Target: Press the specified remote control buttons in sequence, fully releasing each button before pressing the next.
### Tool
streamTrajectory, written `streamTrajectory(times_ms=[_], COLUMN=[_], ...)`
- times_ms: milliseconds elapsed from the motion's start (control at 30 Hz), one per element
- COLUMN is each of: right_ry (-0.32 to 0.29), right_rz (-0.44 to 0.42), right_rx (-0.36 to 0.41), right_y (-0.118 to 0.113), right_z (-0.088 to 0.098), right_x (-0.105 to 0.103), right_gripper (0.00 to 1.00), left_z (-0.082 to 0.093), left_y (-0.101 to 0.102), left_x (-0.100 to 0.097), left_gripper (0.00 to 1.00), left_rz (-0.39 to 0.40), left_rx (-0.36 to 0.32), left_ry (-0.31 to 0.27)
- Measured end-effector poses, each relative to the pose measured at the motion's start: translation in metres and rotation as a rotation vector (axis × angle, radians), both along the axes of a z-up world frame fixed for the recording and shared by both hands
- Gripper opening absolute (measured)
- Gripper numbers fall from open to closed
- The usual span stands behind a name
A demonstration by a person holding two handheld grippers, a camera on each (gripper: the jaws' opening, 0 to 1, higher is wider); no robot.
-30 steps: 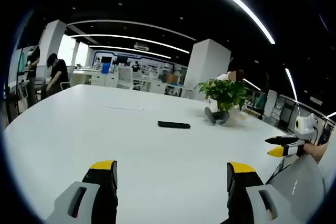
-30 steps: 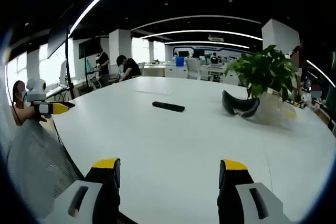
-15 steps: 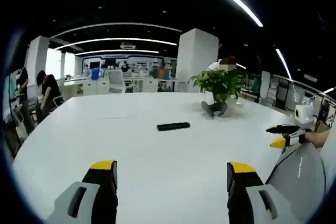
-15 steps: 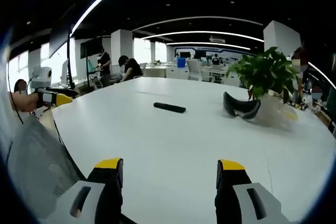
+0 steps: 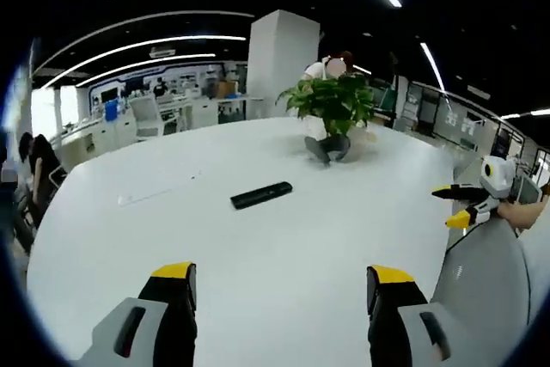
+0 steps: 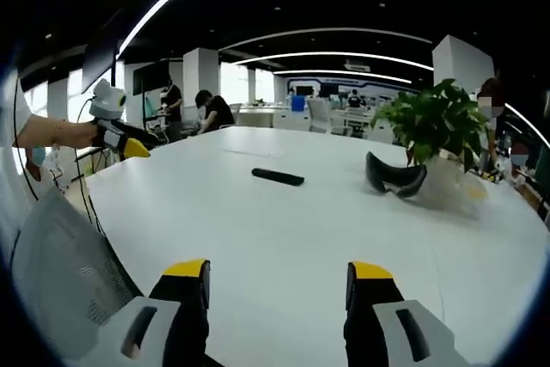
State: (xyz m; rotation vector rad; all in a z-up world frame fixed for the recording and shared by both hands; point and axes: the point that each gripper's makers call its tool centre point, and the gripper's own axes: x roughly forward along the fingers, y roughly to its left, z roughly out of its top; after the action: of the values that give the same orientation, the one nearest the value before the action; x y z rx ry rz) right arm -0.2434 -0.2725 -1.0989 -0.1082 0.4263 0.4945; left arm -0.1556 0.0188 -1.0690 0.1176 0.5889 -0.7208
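White tabletop (image 5: pixel 284 255) takes most of both views, and the black remote control (image 5: pixel 261 195) lies flat on it, well apart from both tools. In the right gripper view the remote control (image 6: pixel 278 176) is near the middle of the tabletop (image 6: pixel 284 229), to the left of a potted plant (image 6: pixel 434 122). Its buttons are too small to make out in either view.

The left tool (image 5: pixel 280 285) is released: its two yellow-tipped jaws stand wide apart with only bare tabletop between them. The right tool (image 6: pixel 277 279) is also released, jaws apart and grasping nothing. The lower parts of both tools are cut off by the edge of the view.

In the left gripper view the right tool (image 5: pixel 454 205) comes in at the right edge, above the back of a grey mesh chair (image 5: pixel 481 281); the hand holding it is mostly cut off. In the right gripper view the left tool (image 6: pixel 129 142) comes in from the left, held by a hand (image 6: pixel 64 133).

A dark curved object (image 6: pixel 395 176) rests just beside the plant pot; I cannot tell what it is. People (image 6: pixel 209 111) in the background are small and unclear.
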Motion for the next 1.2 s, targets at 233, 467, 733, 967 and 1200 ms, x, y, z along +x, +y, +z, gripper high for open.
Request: streamTrajectory(times_ms=[233,467,733,967,1200], right_ry=[0.014,0.042,0.073,0.093,0.116], right_rz=[-0.001,0.012,0.027,0.024,0.022], right_rx=[-0.001,-0.001,-0.009,-0.011,-0.014], right_y=[-0.001,0.0,0.001,0.0,-0.001], right_z=[-0.002,-0.007,-0.014,-0.017,-0.021], right_x=[0.0,-0.002,-0.004,-0.004,-0.005], right_gripper=[0.56,0.48,0.44,0.42,0.42], left_z=[-0.018,-0.039,-0.035,-0.044,-0.06], left_y=[-0.022,-0.026,-0.035,-0.044,-0.058], left_x=[0.029,0.061,0.109,0.141,0.165], left_gripper=[0.74,0.64,0.52,0.46,0.41], left_rz=[-0.106,-0.22,-0.191,-0.226,-0.327], left_rx=[0.057,0.184,0.124,0.189,0.297], left_ry=[0.062,0.113,0.144,0.156,0.172])
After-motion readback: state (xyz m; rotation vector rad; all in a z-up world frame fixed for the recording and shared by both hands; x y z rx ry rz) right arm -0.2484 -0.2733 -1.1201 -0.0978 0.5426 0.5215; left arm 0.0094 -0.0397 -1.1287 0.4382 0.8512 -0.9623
